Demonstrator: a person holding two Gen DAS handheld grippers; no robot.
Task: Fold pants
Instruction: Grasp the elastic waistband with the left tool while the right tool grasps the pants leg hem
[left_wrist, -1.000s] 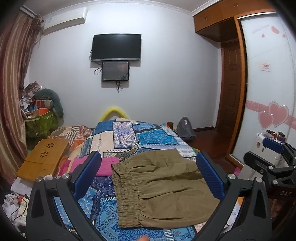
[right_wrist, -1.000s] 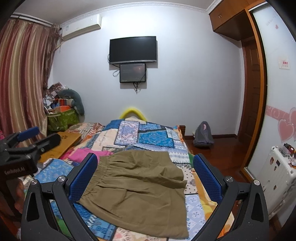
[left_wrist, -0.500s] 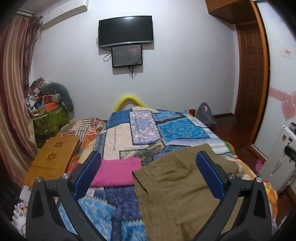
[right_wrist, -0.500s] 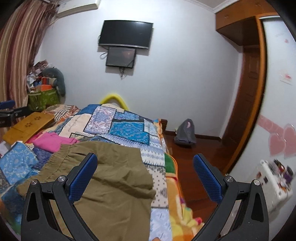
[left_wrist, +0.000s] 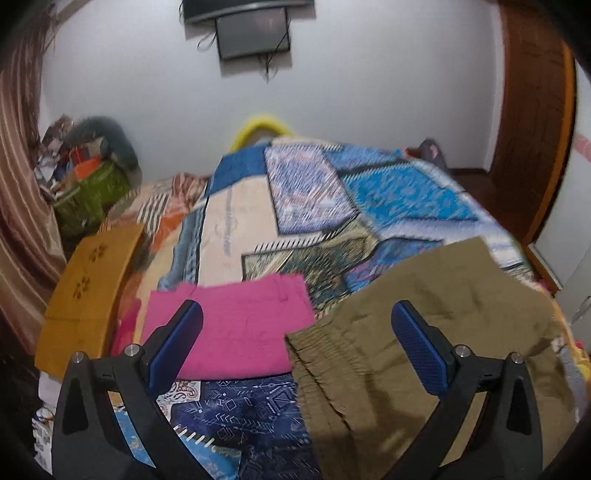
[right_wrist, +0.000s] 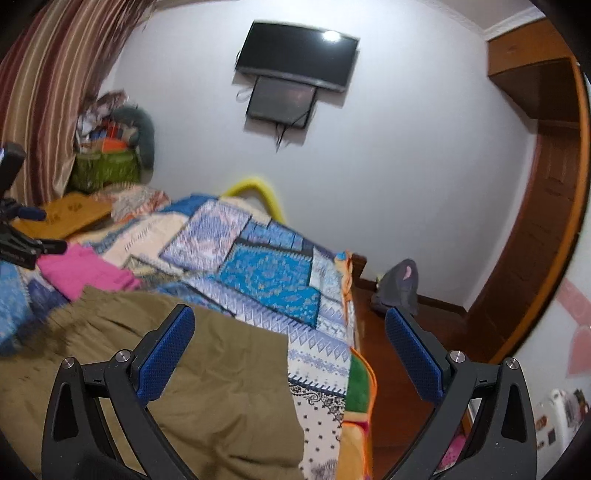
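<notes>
Olive-brown pants (left_wrist: 436, 325) lie spread on the patchwork bed cover, elastic waistband toward the left. My left gripper (left_wrist: 295, 325) hangs open above the waistband's near-left corner; its right finger sits over the olive cloth, its left finger over a pink garment. In the right wrist view the same pants (right_wrist: 207, 384) fill the lower left, their right edge ending near the bed's side. My right gripper (right_wrist: 290, 332) is open over that right edge, holding nothing. The left gripper's body (right_wrist: 22, 243) shows at the far left of that view.
A folded pink garment (left_wrist: 229, 325) lies left of the pants. An orange wooden board (left_wrist: 88, 288) rests at the bed's left side. The bed cover (right_wrist: 266, 273) ends at an edge on the right, with wooden floor and a grey bag (right_wrist: 399, 288) beyond.
Both grippers have dropped closer to the bed and spread apart: the left one swung toward the waistband and pink garment, the right one toward the pants' right edge by the bed side.
</notes>
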